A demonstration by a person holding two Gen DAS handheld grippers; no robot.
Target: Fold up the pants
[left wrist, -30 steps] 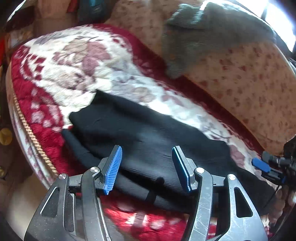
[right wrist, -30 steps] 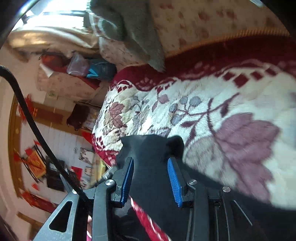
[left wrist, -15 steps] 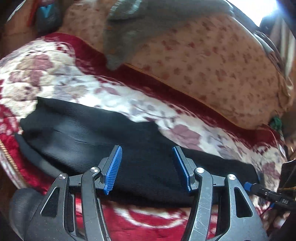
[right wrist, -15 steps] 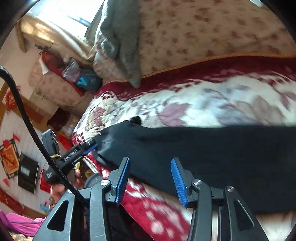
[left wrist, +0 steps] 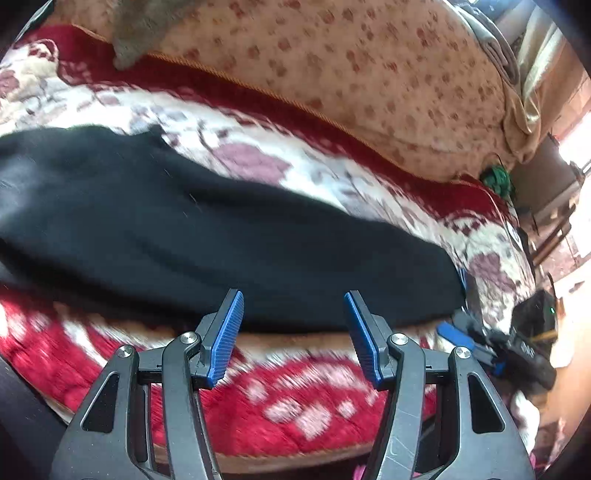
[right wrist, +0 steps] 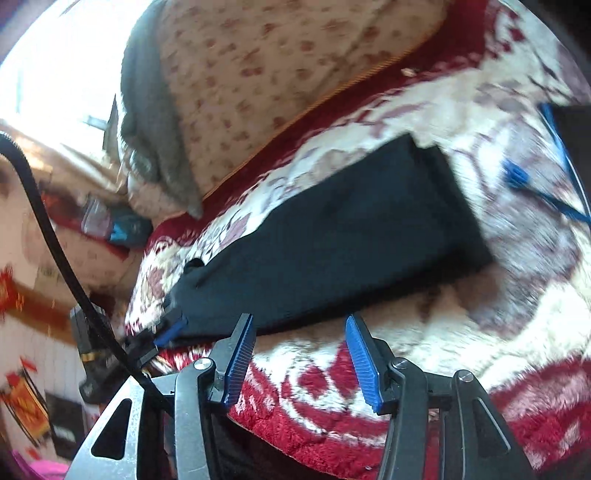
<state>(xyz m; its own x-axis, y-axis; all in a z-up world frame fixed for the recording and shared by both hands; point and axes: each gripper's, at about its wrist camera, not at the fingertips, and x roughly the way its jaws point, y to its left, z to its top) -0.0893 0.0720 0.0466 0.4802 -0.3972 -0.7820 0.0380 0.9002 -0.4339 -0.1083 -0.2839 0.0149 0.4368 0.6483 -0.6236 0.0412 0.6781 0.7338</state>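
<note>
Left wrist view: left gripper point(left wrist: 293, 332) has its jaws spread wide with nothing between them, hanging over the front edge of the red-and-cream floral blanket point(left wrist: 295, 413). Black pants point(left wrist: 207, 236) lie flat as one long band across the blanket, running from the left edge to an end at lower right. The right gripper point(left wrist: 461, 336) shows at lower right, blue pad just beside that end of the pants (frame too blurred to tell contact). Floral cushion back point(left wrist: 351, 74) behind, grey cloth point(left wrist: 144, 26) draped over it at top left.

Right wrist view: right gripper point(right wrist: 299, 358) jaws are opening, nothing between them; blanket point(right wrist: 424, 343) below. Pants point(right wrist: 332, 240) lie diagonally, near edge just past the fingertips. The left gripper point(right wrist: 166, 330) sits at the left end of the pants (contact unclear). Blue cord point(right wrist: 535, 188) lies on the blanket at right, apart from the pants.
</note>
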